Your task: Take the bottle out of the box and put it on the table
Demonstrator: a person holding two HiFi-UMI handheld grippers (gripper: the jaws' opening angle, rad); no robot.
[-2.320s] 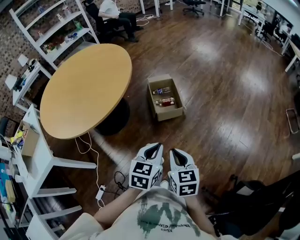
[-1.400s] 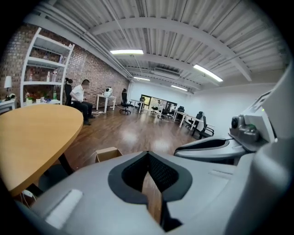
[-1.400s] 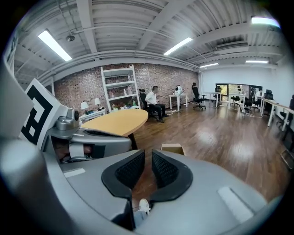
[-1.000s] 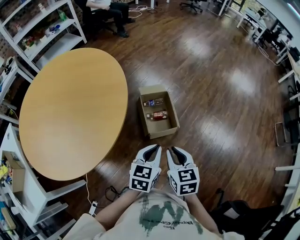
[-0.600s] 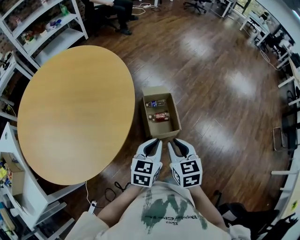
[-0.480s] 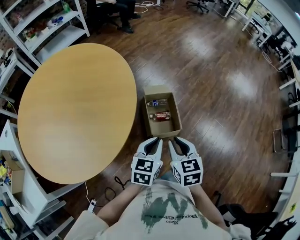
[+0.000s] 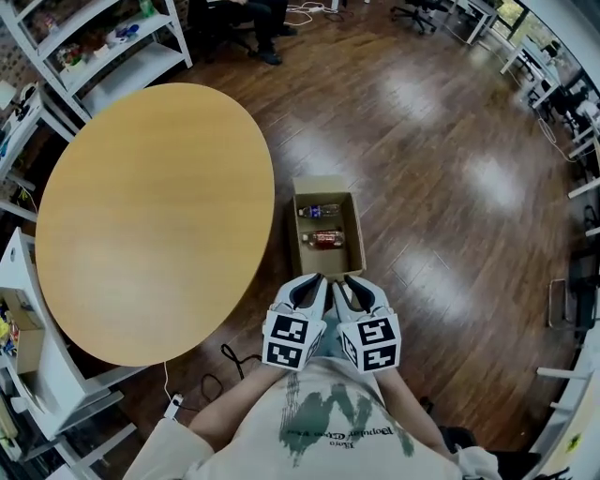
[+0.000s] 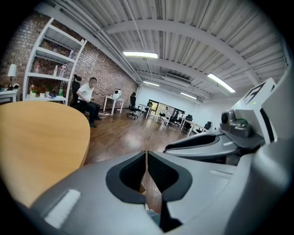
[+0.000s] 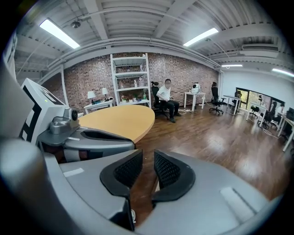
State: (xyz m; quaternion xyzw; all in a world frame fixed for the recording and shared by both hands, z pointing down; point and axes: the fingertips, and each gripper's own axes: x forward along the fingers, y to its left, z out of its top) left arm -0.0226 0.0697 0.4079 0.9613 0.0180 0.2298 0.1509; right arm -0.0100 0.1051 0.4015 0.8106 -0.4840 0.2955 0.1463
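Observation:
An open cardboard box (image 7: pixel 298 234) stands on the wood floor just right of the round wooden table (image 7: pixel 150 216). Two bottles lie inside it: a clear one with a blue label (image 7: pixel 319 210) at the far end and one with a red label (image 7: pixel 325 239) nearer me. My left gripper (image 7: pixel 314 279) and right gripper (image 7: pixel 345 279) are held side by side just short of the box's near end, both empty. The left gripper's (image 8: pixel 146 158) jaws show only a hairline slit. The right gripper's (image 9: pixel 148 165) jaws stand a little apart, with nothing between them.
White shelving (image 7: pixel 103 47) stands beyond the table, with a seated person (image 7: pixel 253 14) next to it. Another white shelf unit (image 7: pixel 37 309) is at the left edge. Cables (image 7: pixel 202 380) lie on the floor by the table's near side. Desks and chairs (image 7: pixel 553 84) line the far right.
Both grippers have travelled forward together toward the box, whose near end now lies right in front of their tips. The box and bottles have not been touched.

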